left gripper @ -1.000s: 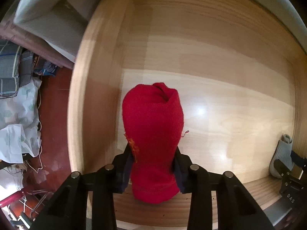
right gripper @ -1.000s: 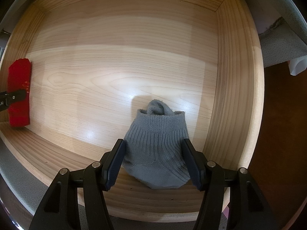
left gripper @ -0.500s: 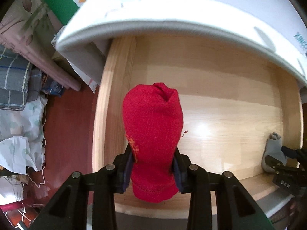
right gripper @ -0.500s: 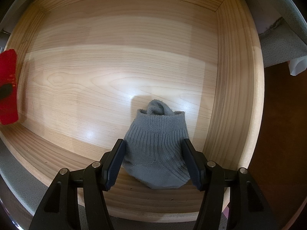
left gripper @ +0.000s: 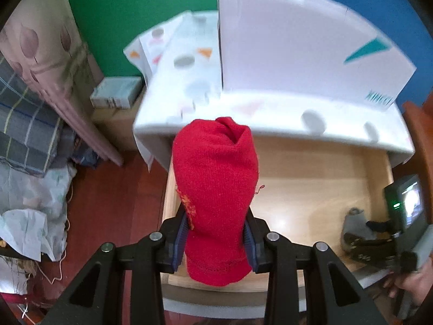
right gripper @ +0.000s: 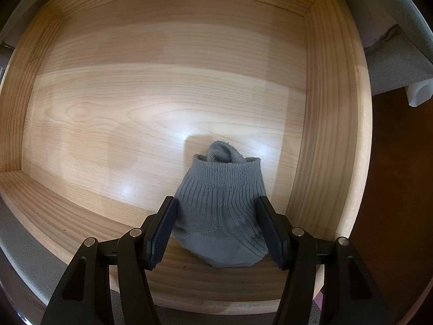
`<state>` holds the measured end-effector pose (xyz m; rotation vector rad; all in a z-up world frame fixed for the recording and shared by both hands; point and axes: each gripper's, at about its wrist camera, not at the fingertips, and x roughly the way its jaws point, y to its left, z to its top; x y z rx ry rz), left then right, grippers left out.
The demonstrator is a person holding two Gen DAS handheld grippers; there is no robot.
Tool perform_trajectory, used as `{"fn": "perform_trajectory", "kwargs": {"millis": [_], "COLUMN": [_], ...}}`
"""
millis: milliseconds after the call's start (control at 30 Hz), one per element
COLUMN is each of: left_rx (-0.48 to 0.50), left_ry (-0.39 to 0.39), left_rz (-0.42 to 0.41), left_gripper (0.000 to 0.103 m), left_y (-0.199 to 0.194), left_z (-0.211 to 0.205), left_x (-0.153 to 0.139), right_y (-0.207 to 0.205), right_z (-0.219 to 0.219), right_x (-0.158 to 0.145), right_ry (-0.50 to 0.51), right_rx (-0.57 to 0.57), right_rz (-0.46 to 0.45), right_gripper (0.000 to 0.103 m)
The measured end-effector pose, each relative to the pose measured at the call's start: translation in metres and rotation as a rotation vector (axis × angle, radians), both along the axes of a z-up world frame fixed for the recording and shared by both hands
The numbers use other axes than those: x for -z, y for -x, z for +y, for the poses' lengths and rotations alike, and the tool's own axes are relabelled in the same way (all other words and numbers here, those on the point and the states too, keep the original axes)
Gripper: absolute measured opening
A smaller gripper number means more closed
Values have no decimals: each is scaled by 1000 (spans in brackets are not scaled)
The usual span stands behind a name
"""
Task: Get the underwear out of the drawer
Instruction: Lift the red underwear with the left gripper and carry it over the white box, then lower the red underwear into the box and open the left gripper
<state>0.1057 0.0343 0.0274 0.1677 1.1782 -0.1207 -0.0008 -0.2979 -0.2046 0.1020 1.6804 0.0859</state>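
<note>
Red knit bundle (left gripper: 215, 197) first: I have it pinched between my left gripper (left gripper: 215, 239) pads, both pads pressed into its lower half, its rolled top standing out well beyond the fingertips. It hangs in the air above the open wooden drawer (left gripper: 311, 189), over the drawer's left front corner as my left camera sees it.

Now the grey knit bundle (right gripper: 220, 211). It lies on the drawer floor (right gripper: 135, 124) against the front wall, near the right-hand corner, and it sits between the fingers of my right gripper (right gripper: 219, 228). The jaws stand at a middling width, one pad at each flank of the bundle. The left pad looks to touch the fabric; the right one too, but I cannot tell whether they truly squeeze it. Its cuffed end points away past the fingertips.

From the left camera, that grey bundle (left gripper: 357, 223) shows far off to the right of my fingers, with the right gripper (left gripper: 379, 237) on it and a hand (left gripper: 414, 279) behind. Beyond the red bundle's tip, a white box (left gripper: 297, 54) stands on the cabinet top (left gripper: 270, 113).
</note>
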Motion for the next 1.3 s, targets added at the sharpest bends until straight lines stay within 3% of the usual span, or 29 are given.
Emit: {"fn": "perform_trajectory", "kwargs": {"millis": [333, 700, 1033, 1300], "left_rx": [51, 83, 155, 181], "left_ry": [70, 144, 140, 101], "left_rz": [-161, -315, -397, -340], "left_gripper": [36, 36, 36, 36], "left_y": [-3, -43, -84, -115], "left_z": [-18, -41, -87, -119], "left_x": [-87, -171, -192, -164], "right_y": [0, 0, 1, 1], "right_z": [0, 1, 0, -2], "right_x": [0, 0, 1, 1], "right_ry": [0, 1, -2, 1], "right_rx": [1, 0, 1, 1], "right_rz": [0, 1, -3, -2], "right_gripper": [58, 58, 58, 58]}}
